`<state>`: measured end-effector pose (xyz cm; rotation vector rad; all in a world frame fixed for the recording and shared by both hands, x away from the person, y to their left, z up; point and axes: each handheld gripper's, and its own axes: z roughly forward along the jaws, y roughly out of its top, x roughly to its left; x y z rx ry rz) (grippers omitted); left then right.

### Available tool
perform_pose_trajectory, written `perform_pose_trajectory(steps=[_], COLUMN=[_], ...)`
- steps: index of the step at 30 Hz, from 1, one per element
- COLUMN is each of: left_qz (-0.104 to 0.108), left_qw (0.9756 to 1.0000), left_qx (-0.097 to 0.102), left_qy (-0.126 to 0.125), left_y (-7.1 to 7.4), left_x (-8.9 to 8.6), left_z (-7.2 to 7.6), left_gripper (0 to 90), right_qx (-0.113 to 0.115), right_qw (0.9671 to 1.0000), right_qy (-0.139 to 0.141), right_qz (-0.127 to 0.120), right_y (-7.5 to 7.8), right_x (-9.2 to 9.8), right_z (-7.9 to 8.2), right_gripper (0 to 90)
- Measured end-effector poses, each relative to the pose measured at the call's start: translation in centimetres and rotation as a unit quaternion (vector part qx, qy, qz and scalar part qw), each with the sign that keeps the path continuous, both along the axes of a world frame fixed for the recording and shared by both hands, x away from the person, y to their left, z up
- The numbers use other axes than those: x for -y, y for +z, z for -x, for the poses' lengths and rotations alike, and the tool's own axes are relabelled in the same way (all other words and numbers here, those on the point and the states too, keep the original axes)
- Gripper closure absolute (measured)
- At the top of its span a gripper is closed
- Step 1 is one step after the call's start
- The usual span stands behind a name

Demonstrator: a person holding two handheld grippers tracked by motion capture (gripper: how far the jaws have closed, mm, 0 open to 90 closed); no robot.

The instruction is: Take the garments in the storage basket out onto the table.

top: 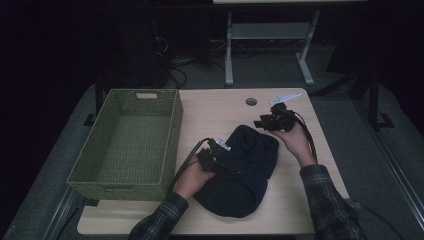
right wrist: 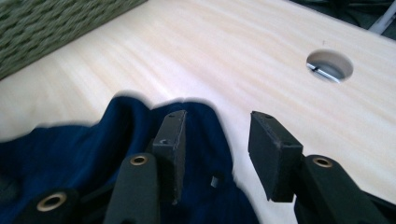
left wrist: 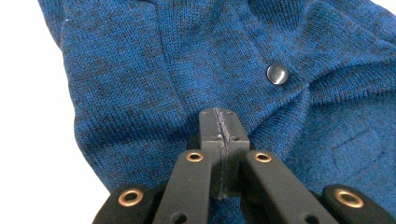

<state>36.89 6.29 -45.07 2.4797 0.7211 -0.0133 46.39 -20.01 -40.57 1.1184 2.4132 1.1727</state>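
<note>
A dark blue knit garment (top: pixel 245 170) lies bunched on the wooden table (top: pixel 215 110), toward the near side. In the left gripper view its weave (left wrist: pixel 140 70) and a dark button (left wrist: pixel 277 74) show up close. My left gripper (top: pixel 225 166) rests on the garment's left part with its jaws pressed together (left wrist: pixel 218 116); whether any fabric is pinched at the tips I cannot tell. My right gripper (top: pixel 258 124) hovers at the garment's far edge. Its jaws stand apart (right wrist: pixel 217 123) with nothing between the pads, and the blue cloth (right wrist: pixel 70 149) lies under its left jaw.
A green woven basket (top: pixel 175 130) stands on the table's left half, and its wall (right wrist: pixel 46 28) is visible in the right gripper view. A round cable hole (top: pixel 251 101) (right wrist: pixel 329 65) sits near the far edge. Bare wood lies between the basket and the garment.
</note>
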Motion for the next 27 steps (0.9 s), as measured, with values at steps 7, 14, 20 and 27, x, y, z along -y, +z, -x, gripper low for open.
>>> perform_pose_trajectory(steps=[7,14,20,27], left_qz=[0.006,0.004,0.006,0.005], left_qw=[1.0,1.0,0.9999,1.0], left_qx=[-0.002,-0.005,-0.008,-0.005], left_qy=[0.002,0.003,0.004,0.003], left_y=[-0.1,0.0,0.0,0.0], left_x=[0.0,0.0,0.0,0.0], left_z=[-0.1,-0.1,-0.1,-0.1], left_gripper=[90.0,90.0,90.0,90.0], right_qx=[0.01,-0.035,-0.055,-0.075], right_qw=[0.9999,0.9993,0.998,0.9958], right_qy=[0.005,0.016,0.023,0.044], right_qz=[0.008,0.003,0.021,0.029], right_y=[-0.7,-3.1,-4.6,-5.6], right_x=[-1.2,-1.9,-3.1,-3.6], right_z=[-2.6,-3.5,-4.0,-4.1], right_gripper=[59.5,58.5,57.5,79.4])
